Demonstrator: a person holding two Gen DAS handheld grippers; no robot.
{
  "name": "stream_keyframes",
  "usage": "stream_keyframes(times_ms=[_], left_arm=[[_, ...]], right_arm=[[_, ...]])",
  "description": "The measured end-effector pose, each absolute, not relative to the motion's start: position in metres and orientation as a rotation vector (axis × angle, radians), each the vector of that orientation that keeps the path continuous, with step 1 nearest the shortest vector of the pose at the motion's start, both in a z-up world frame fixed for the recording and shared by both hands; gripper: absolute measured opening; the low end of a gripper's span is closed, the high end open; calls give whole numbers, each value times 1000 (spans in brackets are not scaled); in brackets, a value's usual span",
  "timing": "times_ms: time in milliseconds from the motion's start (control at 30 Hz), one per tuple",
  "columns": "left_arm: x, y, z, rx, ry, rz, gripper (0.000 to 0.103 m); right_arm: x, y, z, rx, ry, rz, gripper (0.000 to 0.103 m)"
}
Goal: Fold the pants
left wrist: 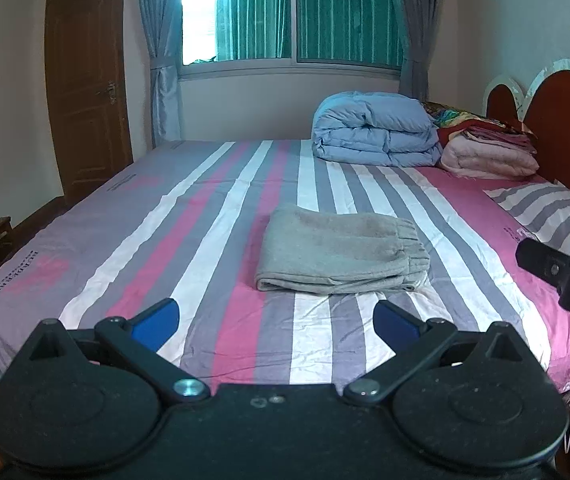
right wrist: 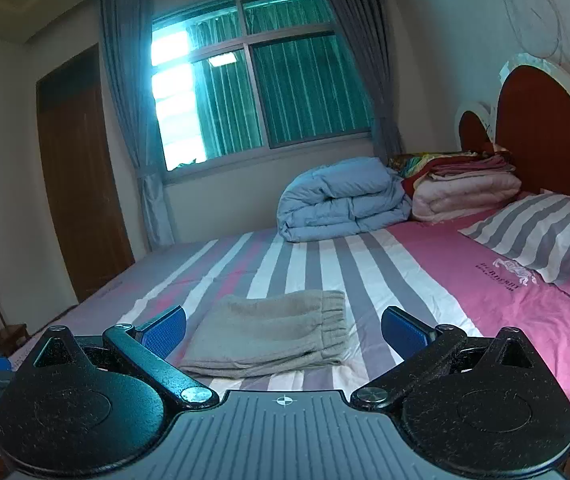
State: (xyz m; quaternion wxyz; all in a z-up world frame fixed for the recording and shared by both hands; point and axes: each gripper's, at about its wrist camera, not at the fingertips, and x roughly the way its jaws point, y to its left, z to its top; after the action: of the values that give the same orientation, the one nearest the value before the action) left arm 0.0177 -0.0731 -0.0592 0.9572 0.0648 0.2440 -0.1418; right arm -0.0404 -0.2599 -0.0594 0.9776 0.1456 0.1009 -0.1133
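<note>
Folded grey pants (left wrist: 341, 254) on striped bed (left wrist: 205, 208); left claw (left wrist: 275, 316) and right claw (right wrist: 283, 326) wide, empty.

You have open striped sheet (left wrist: 205, 240) from nine through twelve o'clock around the folded pants (left wrist: 341, 256), while the blue duvet (left wrist: 373, 132) and pink blanket stack (left wrist: 489, 152) block one o'clock, the pillow (left wrist: 549, 212) crowds two, and the right gripper (left wrist: 565, 280) stands at three.
</note>
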Motion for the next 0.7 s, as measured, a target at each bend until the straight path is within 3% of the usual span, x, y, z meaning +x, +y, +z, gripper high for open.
stream_keyframes(times_ms=[700], left_arm=[[15,-73,-60,145,495,-278,97]], right_arm=[[-38,-264,-66,284,219,-213,103]])
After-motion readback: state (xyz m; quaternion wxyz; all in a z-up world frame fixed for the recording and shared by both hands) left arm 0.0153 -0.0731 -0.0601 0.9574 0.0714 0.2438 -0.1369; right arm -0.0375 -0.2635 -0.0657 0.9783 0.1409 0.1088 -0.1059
